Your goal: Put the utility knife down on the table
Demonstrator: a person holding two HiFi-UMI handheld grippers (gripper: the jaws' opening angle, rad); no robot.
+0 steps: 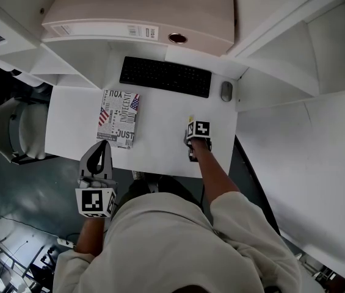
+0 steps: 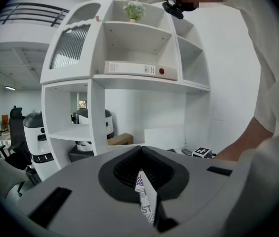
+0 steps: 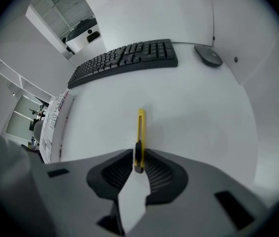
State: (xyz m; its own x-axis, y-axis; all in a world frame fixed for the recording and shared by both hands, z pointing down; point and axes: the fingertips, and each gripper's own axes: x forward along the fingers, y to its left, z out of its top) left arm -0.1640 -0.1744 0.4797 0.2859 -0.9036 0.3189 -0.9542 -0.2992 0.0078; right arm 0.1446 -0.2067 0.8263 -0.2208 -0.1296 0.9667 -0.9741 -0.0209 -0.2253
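- White table (image 1: 160,136) fills the middle of the head view, set under white shelves, with a grey floor to the left of it.
- At the far side of the table lies a black keyboard (image 1: 165,76), and a grey mouse (image 1: 226,91) sits just beside the keyboard's right end.
- A book (image 1: 118,118) with a newsprint cover and a flag lies flat on the left part of the table, nearer the person than the keyboard.
- A large white binder (image 1: 141,11) lies on the shelf above the keyboard.
- The right gripper (image 3: 139,154) points steeply down over the bare right part of the table, with the person's bare forearm behind it.
- Its jaws stand slightly apart, and the pads flank the dark rear end of the utility knife (image 3: 140,132) without clearly pressing on it.
- The yellow utility knife reaches forward from the jaws toward the keyboard, over bare table between the book and the mouse and well apart from both.
- Whether it lies flat on the table I cannot tell.
- The left gripper (image 1: 102,144) is at the near left edge of the table, close to the book's near end, pointing nearly level.
- Its jaws meet at the tips with nothing between them.
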